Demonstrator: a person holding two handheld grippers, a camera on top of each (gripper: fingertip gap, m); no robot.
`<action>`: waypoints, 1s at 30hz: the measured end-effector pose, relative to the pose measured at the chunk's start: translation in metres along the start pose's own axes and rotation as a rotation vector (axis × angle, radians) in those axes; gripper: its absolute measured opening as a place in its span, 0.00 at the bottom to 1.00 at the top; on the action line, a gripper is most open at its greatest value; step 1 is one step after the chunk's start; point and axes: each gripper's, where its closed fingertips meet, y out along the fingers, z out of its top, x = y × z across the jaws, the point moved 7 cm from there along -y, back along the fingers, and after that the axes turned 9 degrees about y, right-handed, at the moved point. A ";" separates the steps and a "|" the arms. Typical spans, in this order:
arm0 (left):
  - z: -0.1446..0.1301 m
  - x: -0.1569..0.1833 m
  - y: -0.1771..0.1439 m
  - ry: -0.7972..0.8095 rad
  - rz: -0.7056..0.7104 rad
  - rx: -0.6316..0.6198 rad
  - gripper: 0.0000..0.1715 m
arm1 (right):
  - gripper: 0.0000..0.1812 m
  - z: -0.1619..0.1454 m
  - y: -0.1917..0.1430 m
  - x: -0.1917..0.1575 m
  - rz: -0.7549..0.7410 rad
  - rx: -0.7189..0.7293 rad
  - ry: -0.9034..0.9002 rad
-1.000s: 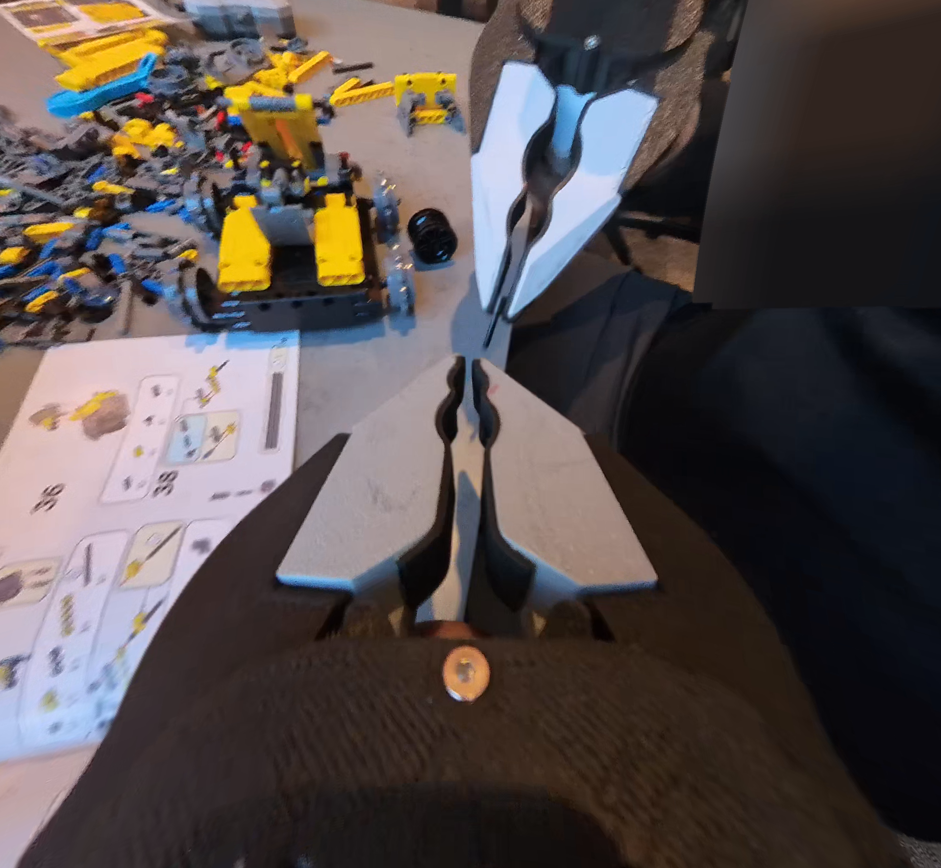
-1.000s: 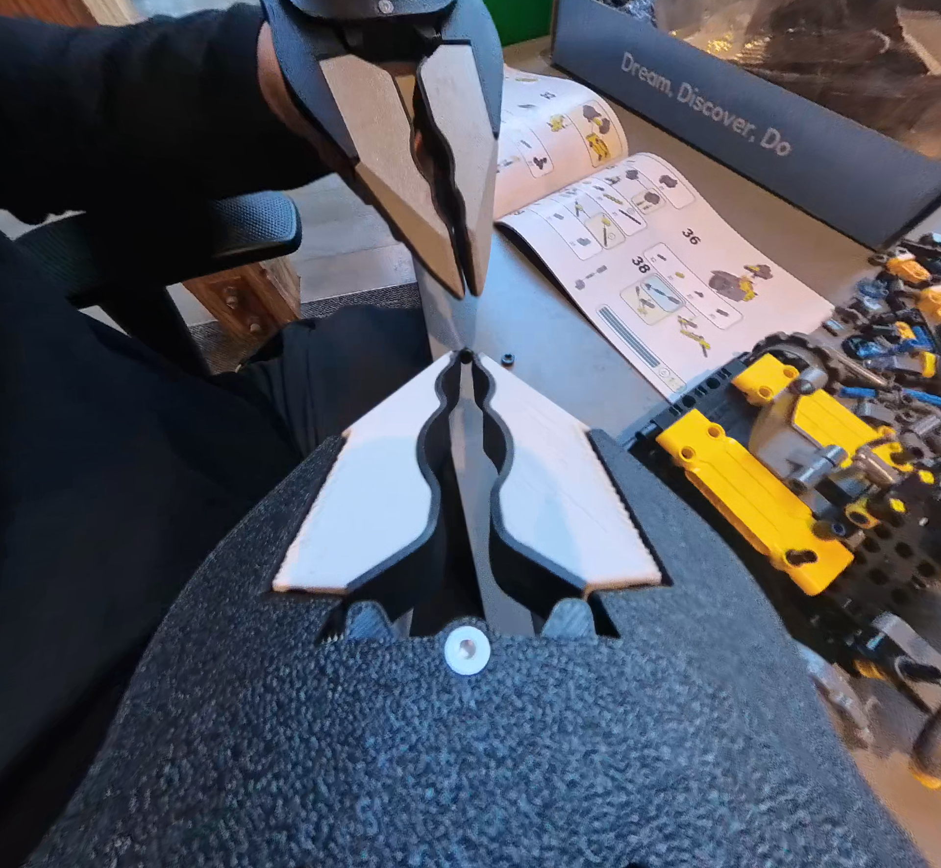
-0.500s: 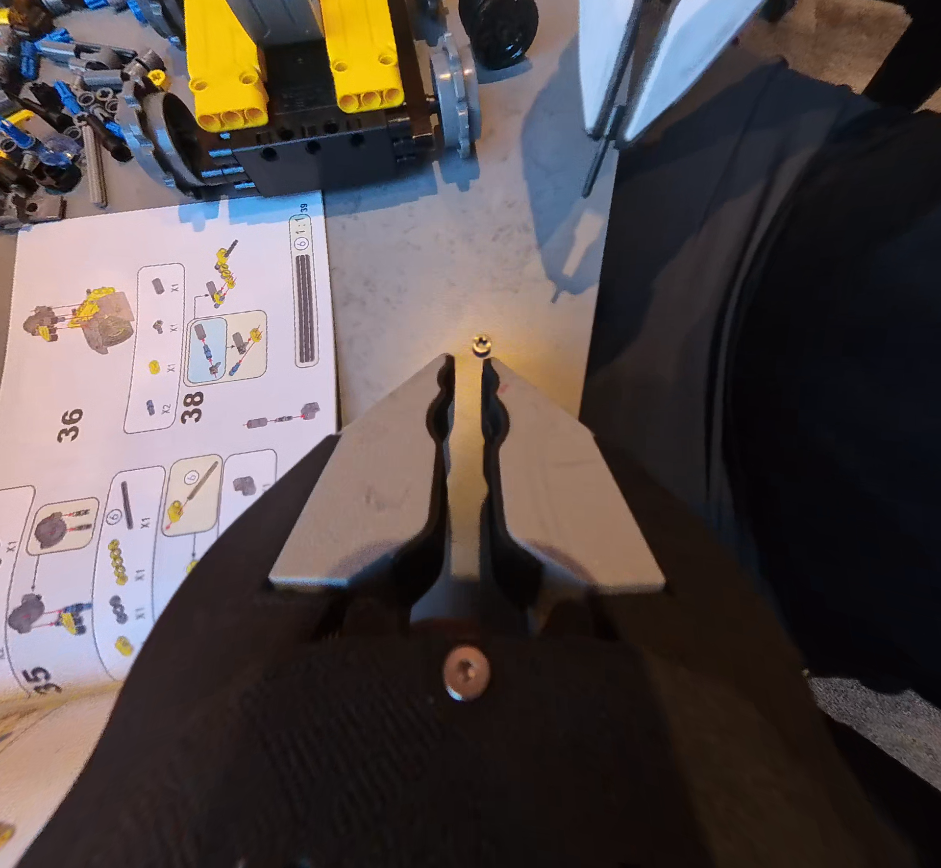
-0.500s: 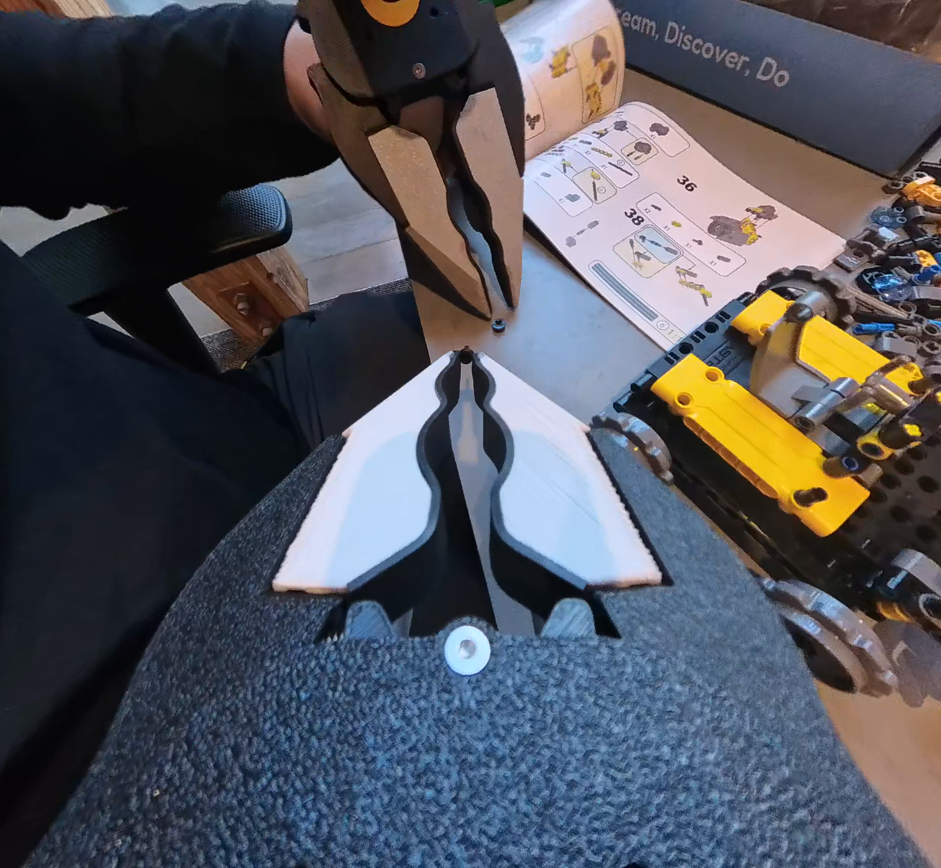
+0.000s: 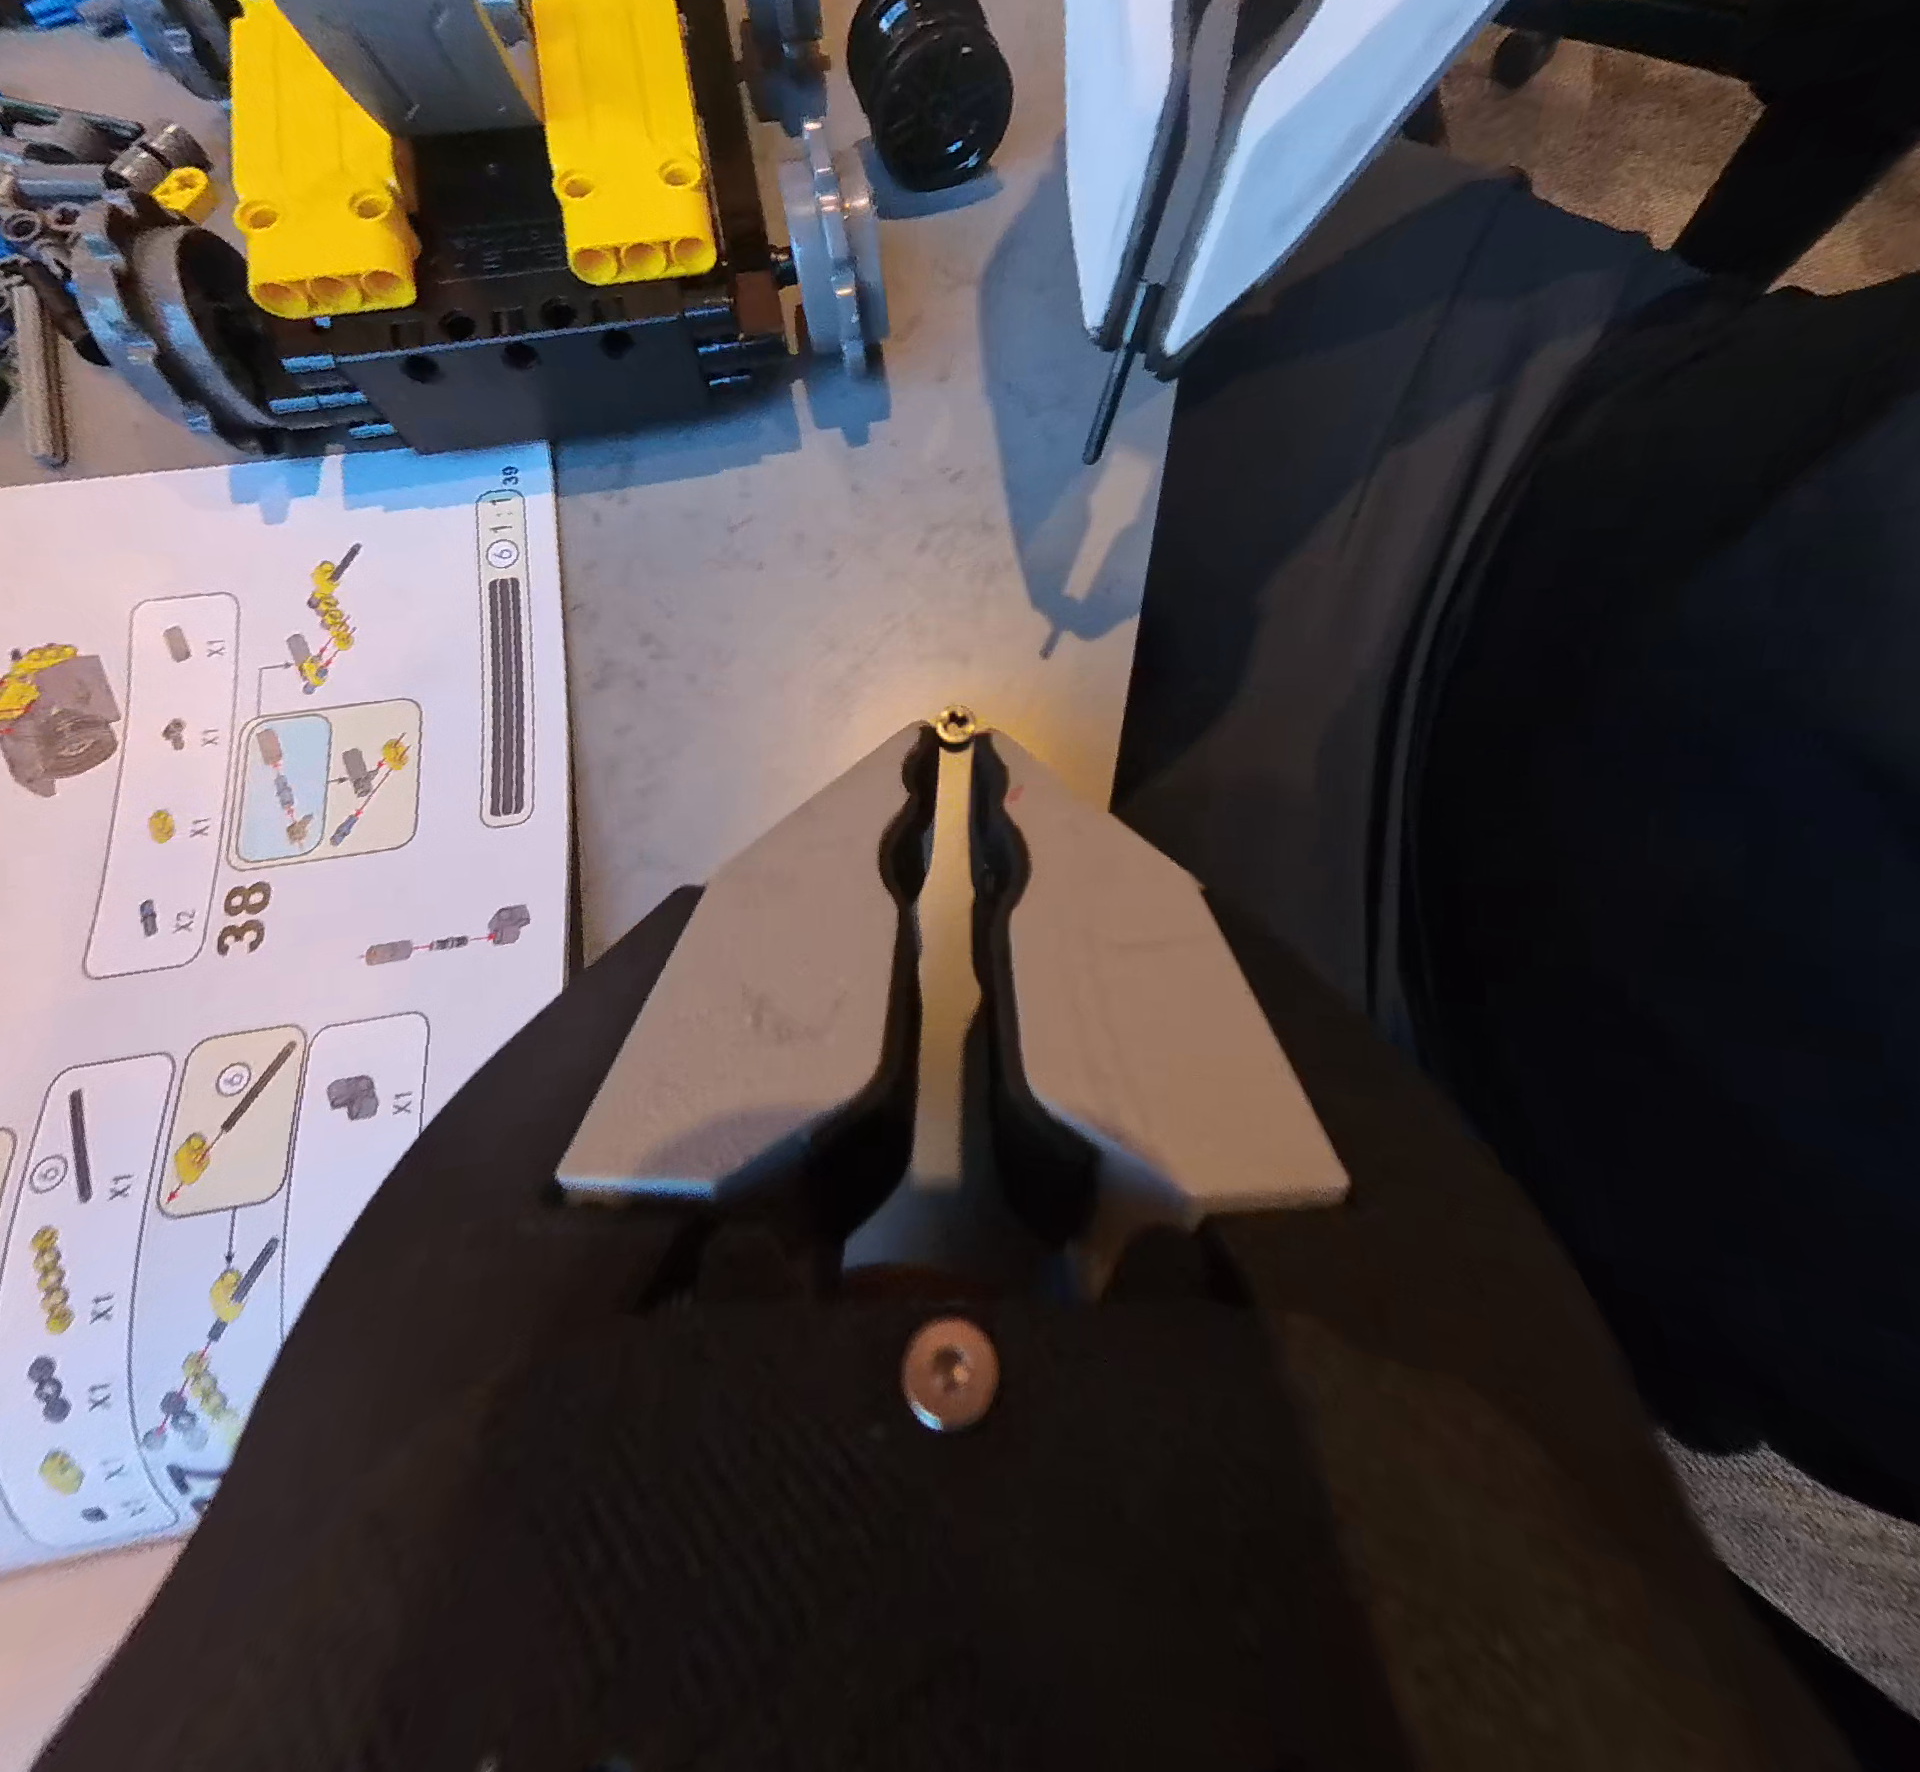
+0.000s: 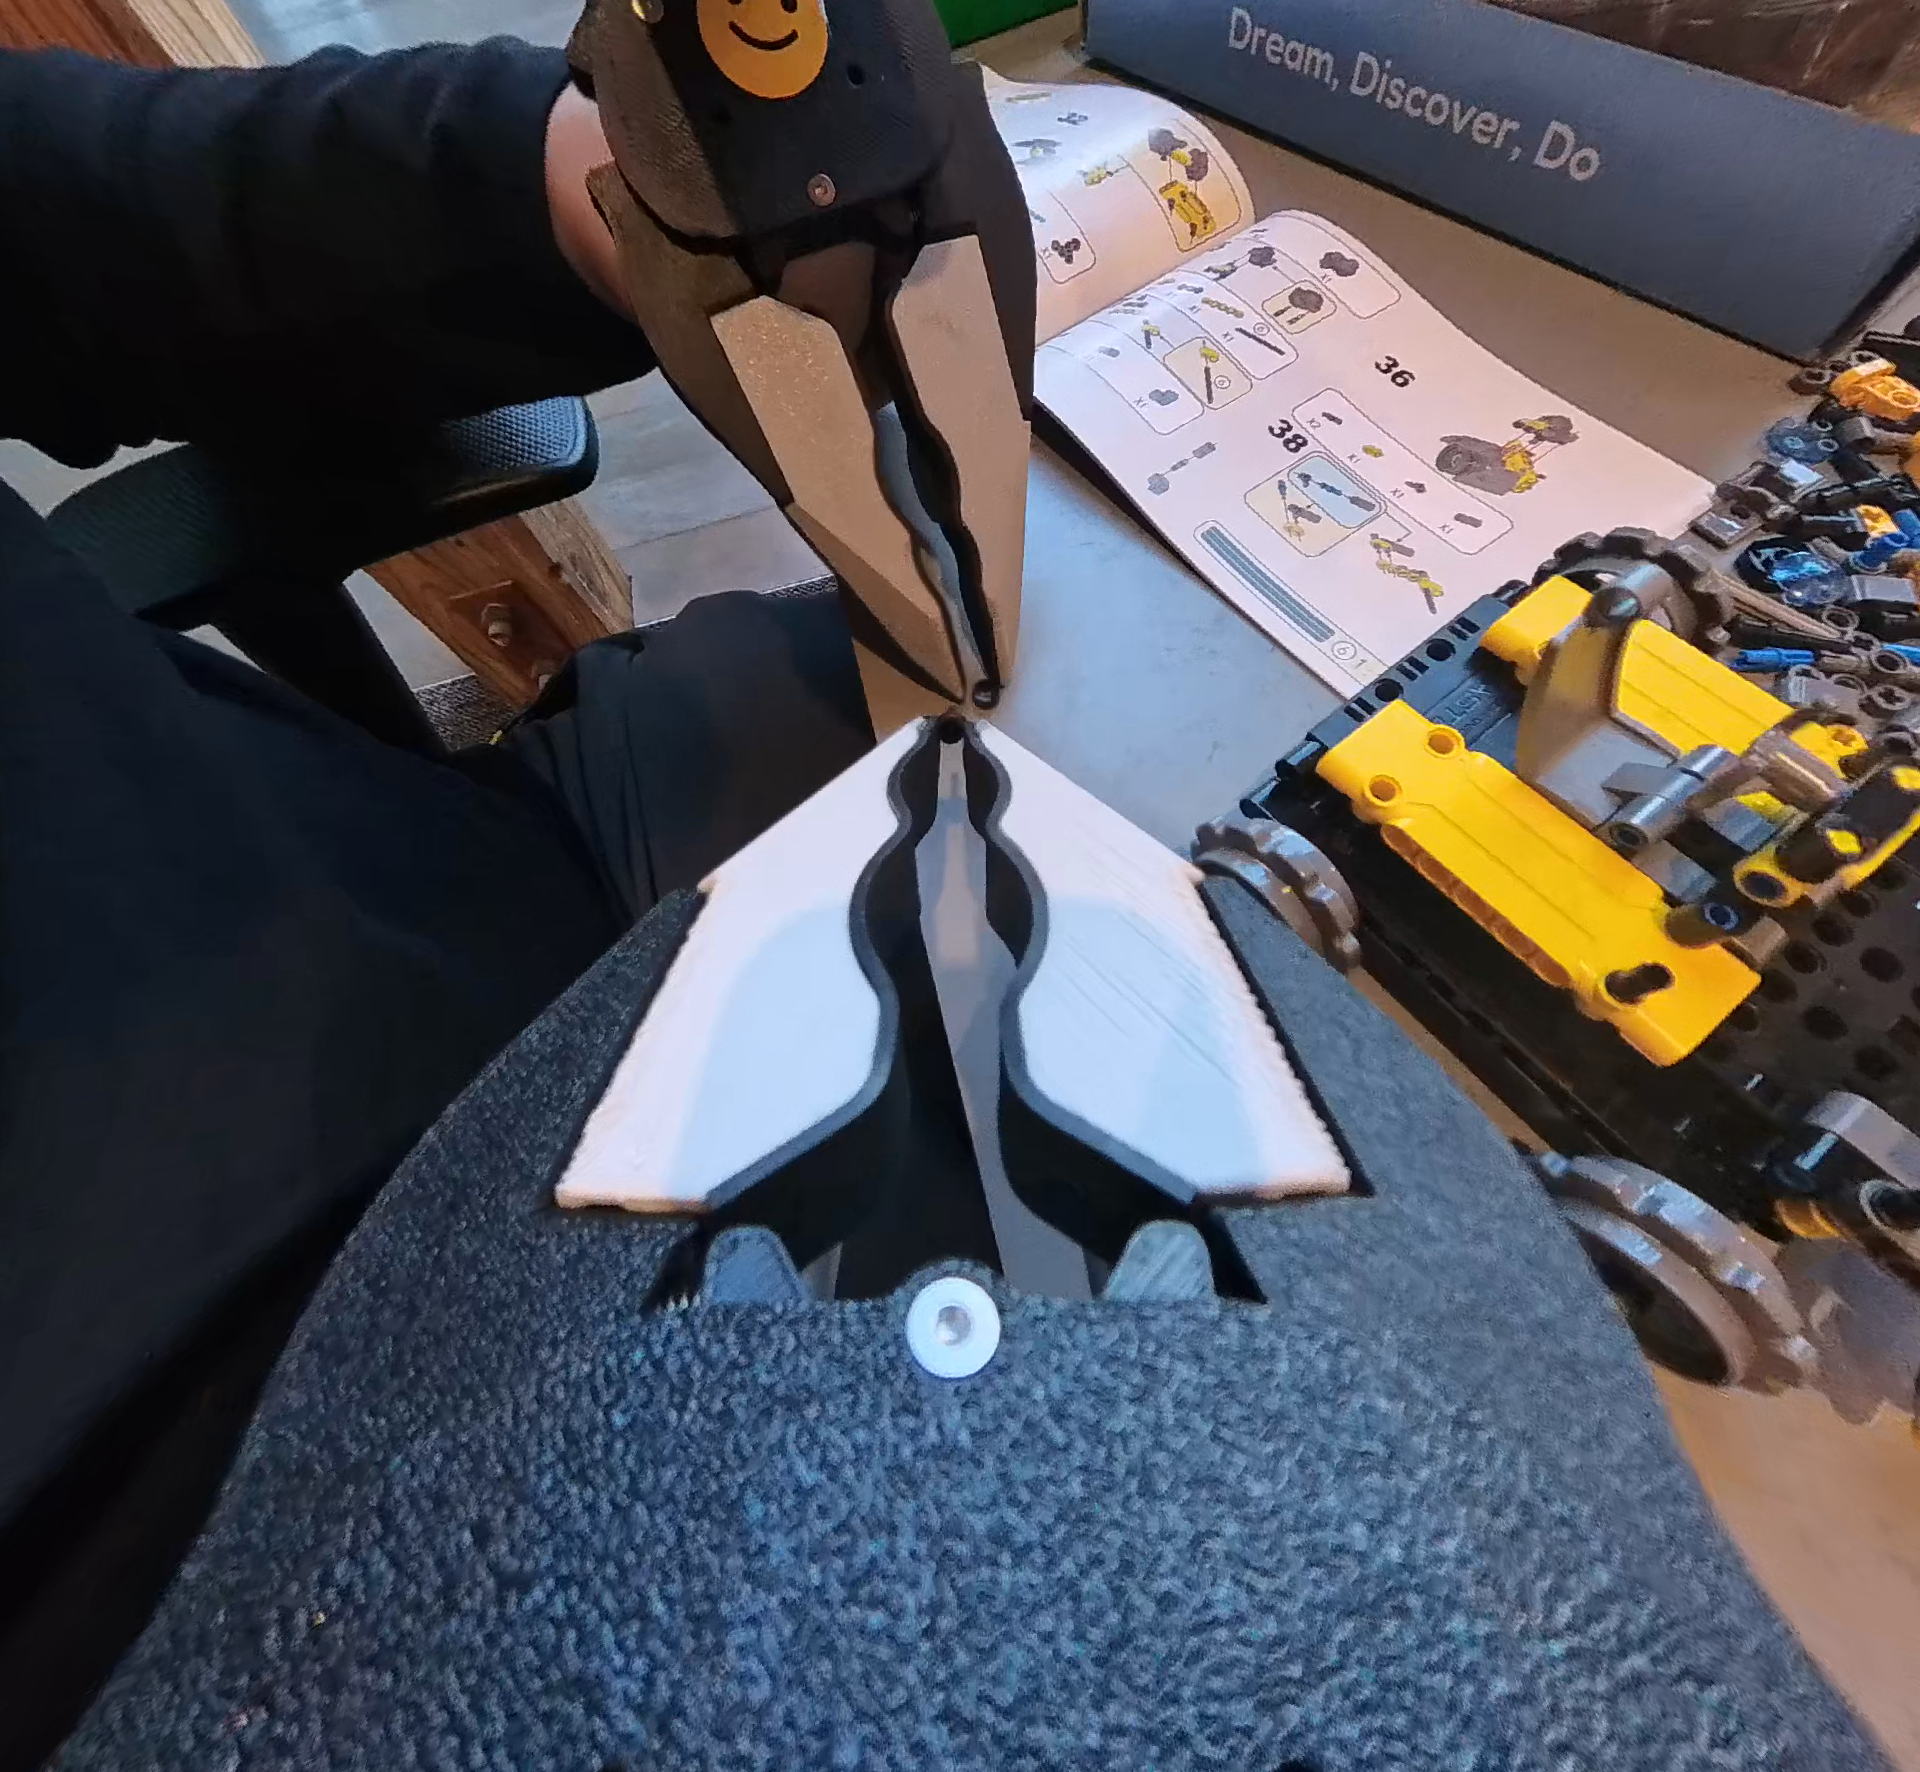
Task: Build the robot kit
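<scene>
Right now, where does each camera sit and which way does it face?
Left wrist view: on the left gripper, looking down along its fingers at the grey table, its tips flanking a small round piece; dark clothing on the right.
Right wrist view: on the right gripper, shut on a thin black axle, facing the person's dark sleeve.
Shared: both grippers, white instruction booklet, yellow and black brick vehicle.

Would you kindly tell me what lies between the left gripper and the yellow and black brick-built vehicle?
Only bare grey tabletop, seen in the left wrist view; the white instruction booklet lies beside that stretch.
</scene>
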 end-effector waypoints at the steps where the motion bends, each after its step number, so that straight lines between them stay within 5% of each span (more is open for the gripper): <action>1: 0.000 0.000 0.000 -0.007 -0.004 -0.002 0.03 | 0.02 -0.001 -0.001 0.000 -0.004 0.000 0.000; 10: 0.001 0.008 -0.001 -0.166 0.026 0.003 0.07 | 0.02 -0.007 -0.008 0.005 -0.015 0.012 0.016; 15: 0.006 0.006 0.006 -0.149 0.036 0.014 0.01 | 0.02 -0.008 -0.007 0.004 -0.013 0.002 0.004; 30: 0.019 0.010 0.015 -0.014 -0.063 0.009 0.06 | 0.02 -0.019 -0.004 0.008 -0.021 -0.081 0.013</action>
